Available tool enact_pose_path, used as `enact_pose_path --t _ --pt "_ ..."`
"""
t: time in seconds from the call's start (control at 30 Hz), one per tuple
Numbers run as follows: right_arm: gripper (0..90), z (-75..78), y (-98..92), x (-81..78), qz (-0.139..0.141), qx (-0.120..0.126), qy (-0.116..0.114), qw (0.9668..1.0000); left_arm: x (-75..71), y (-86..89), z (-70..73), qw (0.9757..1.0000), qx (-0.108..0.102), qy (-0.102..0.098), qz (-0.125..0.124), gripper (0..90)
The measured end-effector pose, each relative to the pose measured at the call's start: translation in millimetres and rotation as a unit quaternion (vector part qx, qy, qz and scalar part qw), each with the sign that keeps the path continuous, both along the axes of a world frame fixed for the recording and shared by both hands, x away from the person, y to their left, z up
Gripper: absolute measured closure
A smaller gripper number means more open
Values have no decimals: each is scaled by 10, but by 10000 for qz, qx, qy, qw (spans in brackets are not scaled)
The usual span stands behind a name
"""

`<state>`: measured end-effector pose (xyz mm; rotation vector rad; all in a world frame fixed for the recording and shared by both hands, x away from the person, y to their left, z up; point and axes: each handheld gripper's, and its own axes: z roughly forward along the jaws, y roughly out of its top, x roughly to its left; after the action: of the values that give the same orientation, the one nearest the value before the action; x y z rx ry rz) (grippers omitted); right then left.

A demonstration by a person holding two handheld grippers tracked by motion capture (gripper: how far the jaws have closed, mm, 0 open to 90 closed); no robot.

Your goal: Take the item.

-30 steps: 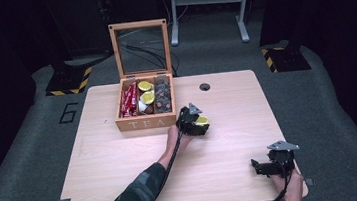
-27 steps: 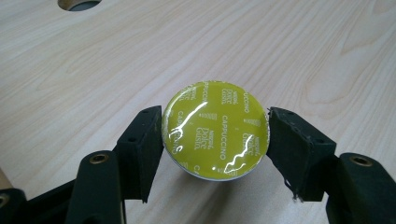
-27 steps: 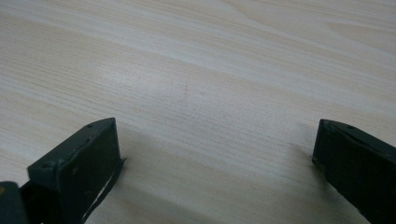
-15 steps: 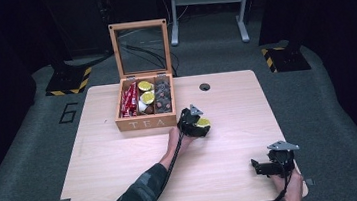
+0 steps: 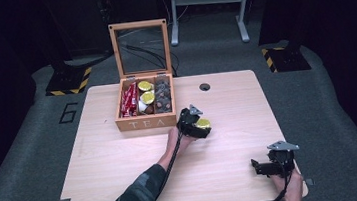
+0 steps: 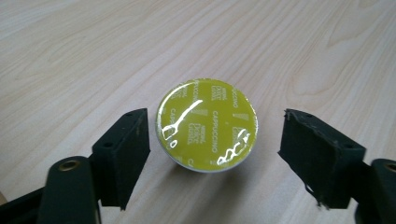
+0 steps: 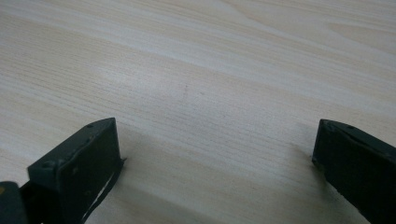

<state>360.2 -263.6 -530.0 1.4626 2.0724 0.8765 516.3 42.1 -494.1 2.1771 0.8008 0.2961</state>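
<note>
Yellow capsule (image 6: 206, 125) sits btwn left gripper (image 6: 212, 151) fingers, spread wide, nearer left one; right gripper (image 7: 215, 172) wide, empty

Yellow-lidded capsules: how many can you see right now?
3. Two sit in the tea box's middle compartment; one stands on the table between the left gripper's open fingers. More may be hidden underneath.

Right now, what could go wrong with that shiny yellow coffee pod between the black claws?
1. The round yellow foil-topped capsule sits off-centre in the open left gripper, close to one jaw with a gap to the other, so closing might nudge it sideways.
2. Squeezing might dent its thin foil lid.
3. The wooden tea box stands close by, so the gripper might bump it.
</note>
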Motion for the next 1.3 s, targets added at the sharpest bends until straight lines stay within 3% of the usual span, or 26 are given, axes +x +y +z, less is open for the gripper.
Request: enact_pose_path --t 0.3,0.87,1.3 --pt "0 0 -1 1 5 -3 -3 10000 -124 84 185 9998 41 -72 -182 147" --pt "0 -1 -5 3 15 -6 2 10000 -346 349 435 9994 -59 -222 -264 68" --pt "0 -1 -2 2 -4 -2 -2 10000 -545 711 563 9991 -56 -394 -152 50"
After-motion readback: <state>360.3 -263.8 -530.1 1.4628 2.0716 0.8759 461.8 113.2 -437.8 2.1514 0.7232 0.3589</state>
